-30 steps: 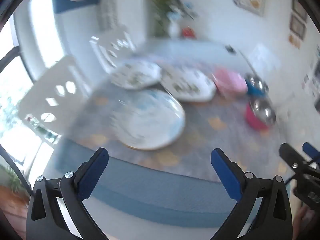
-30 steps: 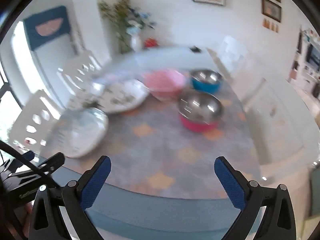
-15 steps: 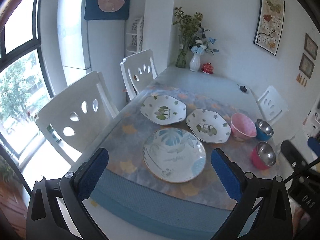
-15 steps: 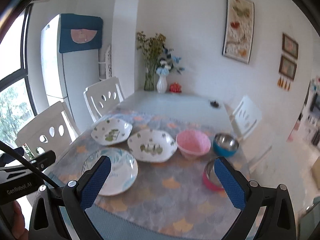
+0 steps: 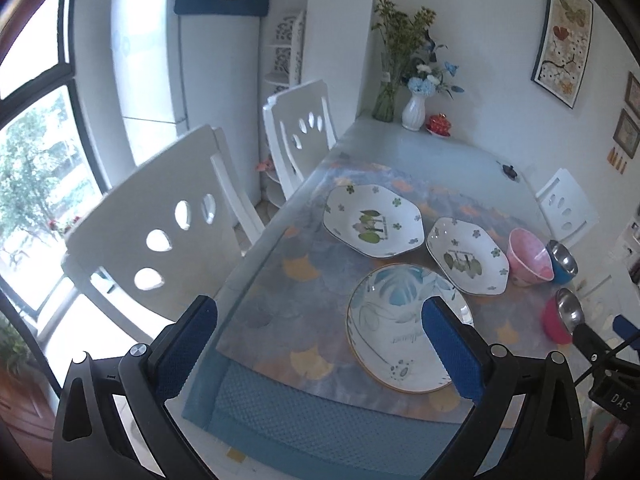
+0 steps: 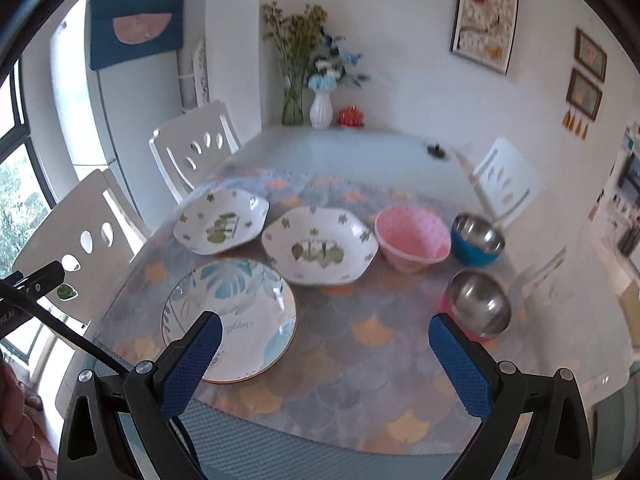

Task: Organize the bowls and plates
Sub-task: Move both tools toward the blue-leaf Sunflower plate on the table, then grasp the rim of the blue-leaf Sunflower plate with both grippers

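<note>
A round blue-leaf plate (image 5: 394,320) (image 6: 240,312) lies nearest on the table. Behind it are two white floral plates, one on the left (image 5: 374,226) (image 6: 220,226) and one on the right (image 5: 466,260) (image 6: 320,250). To the right stand a pink bowl (image 5: 528,256) (image 6: 412,238), a blue steel bowl (image 5: 562,266) (image 6: 478,240) and a red steel bowl (image 5: 560,318) (image 6: 478,306). My left gripper (image 5: 320,344) is open and empty above the table's near left corner. My right gripper (image 6: 326,364) is open and empty above the near edge.
The table (image 6: 360,152) has a scale-patterned cloth and a blue mat (image 5: 320,412) at the near edge. Two white chairs (image 5: 160,224) stand on the left, one chair (image 6: 504,180) at the right. Vases with flowers (image 6: 320,110) and a small dark item (image 6: 436,150) sit at the far end.
Both grippers have risen and pulled back from the table. The left view has swung left, toward the chairs. Both grippers stay open.
</note>
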Tool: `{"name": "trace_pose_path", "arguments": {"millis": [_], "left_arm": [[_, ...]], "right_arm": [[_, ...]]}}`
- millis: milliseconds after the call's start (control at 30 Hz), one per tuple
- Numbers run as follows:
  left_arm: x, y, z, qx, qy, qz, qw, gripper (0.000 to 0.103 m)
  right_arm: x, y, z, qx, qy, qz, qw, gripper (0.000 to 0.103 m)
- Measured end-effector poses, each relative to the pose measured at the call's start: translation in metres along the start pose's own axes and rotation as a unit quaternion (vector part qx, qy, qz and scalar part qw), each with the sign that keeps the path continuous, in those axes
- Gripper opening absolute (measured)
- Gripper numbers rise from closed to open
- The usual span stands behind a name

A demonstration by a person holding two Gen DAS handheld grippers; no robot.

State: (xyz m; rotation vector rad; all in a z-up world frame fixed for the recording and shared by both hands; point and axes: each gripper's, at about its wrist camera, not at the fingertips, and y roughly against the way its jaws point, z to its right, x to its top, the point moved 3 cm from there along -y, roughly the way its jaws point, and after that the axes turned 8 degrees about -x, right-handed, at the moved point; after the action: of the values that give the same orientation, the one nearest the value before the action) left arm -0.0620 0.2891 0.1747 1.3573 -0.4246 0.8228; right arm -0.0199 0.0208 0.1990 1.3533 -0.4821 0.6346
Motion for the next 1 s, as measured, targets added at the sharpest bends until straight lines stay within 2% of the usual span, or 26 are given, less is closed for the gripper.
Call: {"name": "trace_pose_path", "arguments": {"millis": [167, 467, 567, 633, 700, 767, 833, 867, 1000], "left_arm": [[0.003, -0.027, -0.001, -0.027, -0.016, -0.030, 0.9991, 0.102], [0.019, -0.071, -0.001, -0.058, -0.050, -0.066, 0.9949, 0.100], [0.018, -0.093, -0.002, -0.072, -0.066, -0.096, 0.9906, 0.093], [0.014, -0.110, -0.002, -0.086, -0.072, -0.123, 0.9861, 0.082], [0.009, -0.129, -0.004, -0.103, -0.072, -0.153, 0.9802, 0.076], [0.005, -0.142, -0.006, -0.116, -0.071, -0.172, 0.9757, 0.069], [0.000, -0.156, -0.008, -0.127, -0.073, -0.192, 0.9704, 0.061], [-0.002, -0.162, -0.007, -0.129, -0.077, -0.199, 0.9684, 0.059], [-0.013, -0.187, -0.006, -0.143, -0.094, -0.235, 0.9569, 0.038]], "right_arm": [[0.000, -0.025, -0.005, -0.010, -0.020, -0.037, 0.999, 0.103], [-0.008, -0.072, -0.013, -0.003, -0.055, -0.107, 0.993, 0.103], [-0.011, -0.090, -0.021, 0.008, -0.063, -0.132, 0.989, 0.100], [-0.015, -0.103, -0.026, 0.026, -0.071, -0.152, 0.985, 0.090], [-0.020, -0.118, -0.033, 0.044, -0.080, -0.178, 0.980, 0.081], [-0.025, -0.129, -0.037, 0.055, -0.091, -0.195, 0.975, 0.077], [-0.028, -0.141, -0.041, 0.068, -0.104, -0.212, 0.969, 0.067], [-0.029, -0.148, -0.042, 0.071, -0.107, -0.220, 0.967, 0.064], [-0.036, -0.168, -0.046, 0.074, -0.115, -0.247, 0.959, 0.054]]}}
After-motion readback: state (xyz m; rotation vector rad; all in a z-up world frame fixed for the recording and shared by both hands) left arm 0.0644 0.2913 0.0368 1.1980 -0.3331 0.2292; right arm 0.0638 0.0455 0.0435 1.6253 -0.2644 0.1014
